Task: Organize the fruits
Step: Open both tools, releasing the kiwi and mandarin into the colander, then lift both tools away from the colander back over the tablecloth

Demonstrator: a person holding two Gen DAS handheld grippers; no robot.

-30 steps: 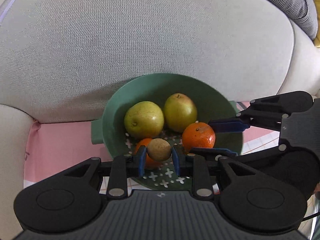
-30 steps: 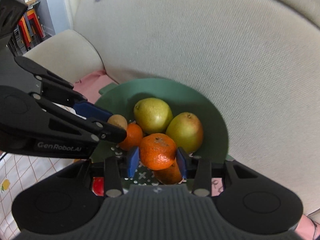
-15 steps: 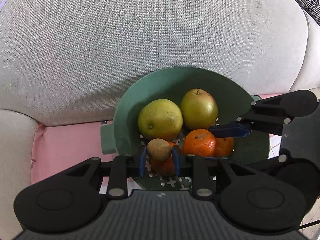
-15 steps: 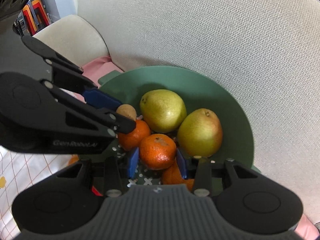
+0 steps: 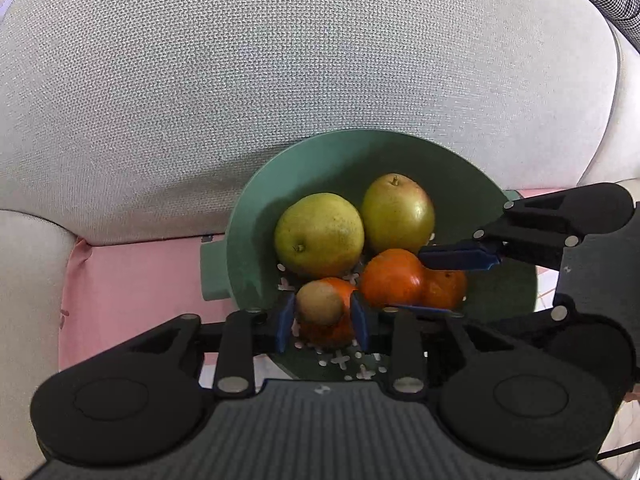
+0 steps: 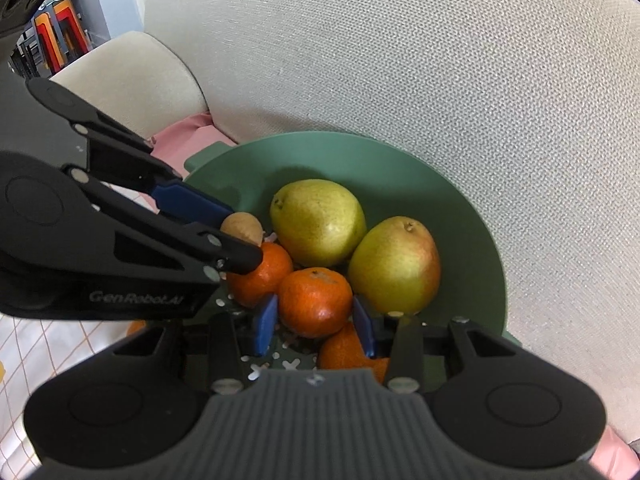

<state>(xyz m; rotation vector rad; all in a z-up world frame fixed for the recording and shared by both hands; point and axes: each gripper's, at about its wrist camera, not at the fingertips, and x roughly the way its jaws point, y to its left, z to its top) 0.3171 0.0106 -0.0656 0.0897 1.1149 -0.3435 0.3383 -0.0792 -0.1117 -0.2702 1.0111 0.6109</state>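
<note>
A green colander bowl [image 5: 440, 168] [image 6: 400, 168] holds two yellow-green pears [image 5: 320, 236] [image 5: 398, 214] and three tangerines. My left gripper [image 5: 323, 318] is low over the bowl's near side and its jaws are opening. The small brown kiwi [image 5: 320, 304] [image 6: 242, 230] sits between the pads on top of a tangerine [image 5: 332, 330], with slim gaps on both sides. My right gripper [image 6: 315, 326] is shut on another tangerine [image 6: 316, 302] [image 5: 392, 278], low among the fruit. The third tangerine [image 6: 340, 352] lies under it.
The bowl stands on a pink cloth [image 5: 132, 280] against a grey sofa back cushion [image 5: 280, 60]. A pale armrest [image 6: 132, 76] is at the left. A white checked cloth [image 6: 24, 344] shows near the lower left. The two grippers stand close, side by side over the bowl.
The left jaws have parted from the kiwi, which now rests on a tangerine. The right gripper sank a little into the bowl with its tangerine still held.
</note>
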